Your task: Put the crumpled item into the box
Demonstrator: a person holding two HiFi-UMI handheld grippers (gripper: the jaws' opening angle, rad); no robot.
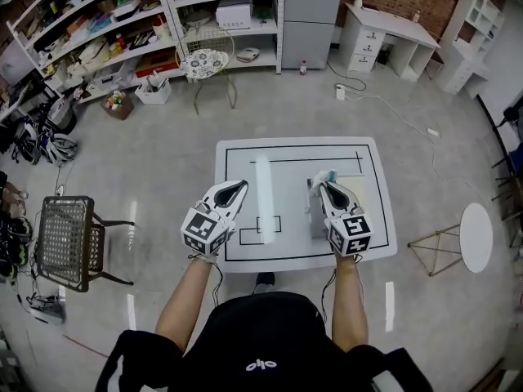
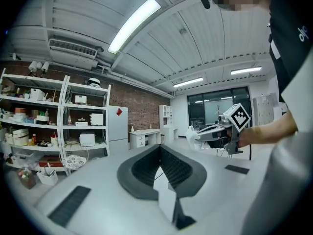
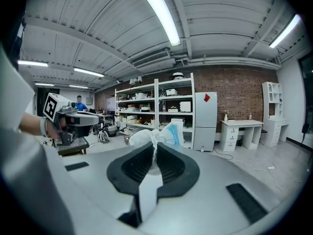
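Observation:
The crumpled item (image 3: 155, 135), white with a pale blue part, is pinched at the tips of my right gripper (image 3: 153, 153). In the head view that gripper (image 1: 322, 186) hangs above the right half of the white table (image 1: 245, 155), and the crumpled item (image 1: 324, 177) shows at its tip. A pale grey box-like thing (image 1: 314, 217) stands right beside and below it; I cannot make out its opening. My left gripper (image 1: 238, 185) is held over the table's left part, jaws together with nothing between them (image 2: 159, 152). Both grippers point up and away from the table.
Black lines mark a rectangle on the tabletop. On the floor are a wire chair (image 1: 69, 242) at the left, a round white side table (image 1: 476, 236) at the right, and shelving (image 1: 122, 23) and a white desk (image 1: 384, 31) at the back.

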